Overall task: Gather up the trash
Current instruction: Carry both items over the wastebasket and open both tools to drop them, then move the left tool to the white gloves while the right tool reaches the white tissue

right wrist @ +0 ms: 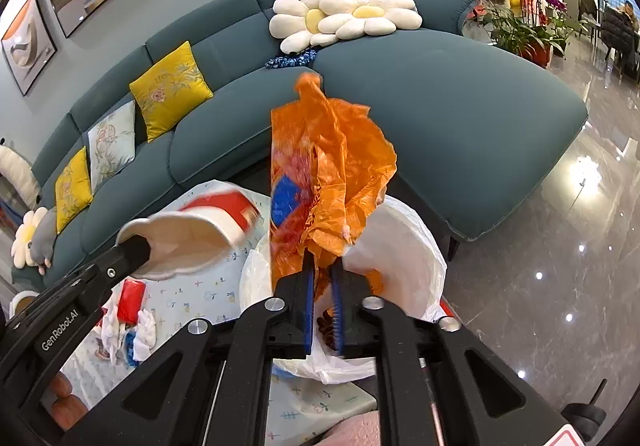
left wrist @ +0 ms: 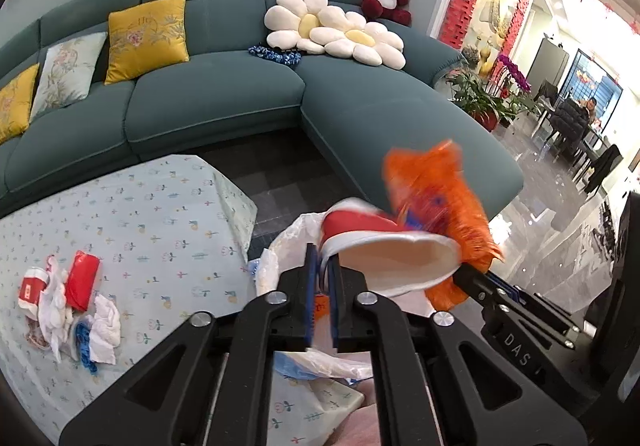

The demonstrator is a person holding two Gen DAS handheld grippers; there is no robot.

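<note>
My left gripper (left wrist: 325, 266) is shut on the rim of a crushed red and white paper cup (left wrist: 384, 250), held above a white plastic bag (left wrist: 280, 246). The cup also shows at the left of the right wrist view (right wrist: 188, 242). My right gripper (right wrist: 322, 270) is shut on an orange plastic wrapper (right wrist: 332, 173), held above the open white bag (right wrist: 400, 246). The wrapper shows blurred in the left wrist view (left wrist: 440, 201). More trash (left wrist: 72, 306) lies on the table: a red packet (left wrist: 82, 278), a small cup, white tissues and a blue scrap.
The table (left wrist: 152, 213) has a pale flowered cloth. A teal corner sofa (left wrist: 224, 101) with yellow cushions, flower pillows and a plush bear stands behind. Glossy marble floor (right wrist: 540, 266) lies to the right, with plants and dining chairs far right.
</note>
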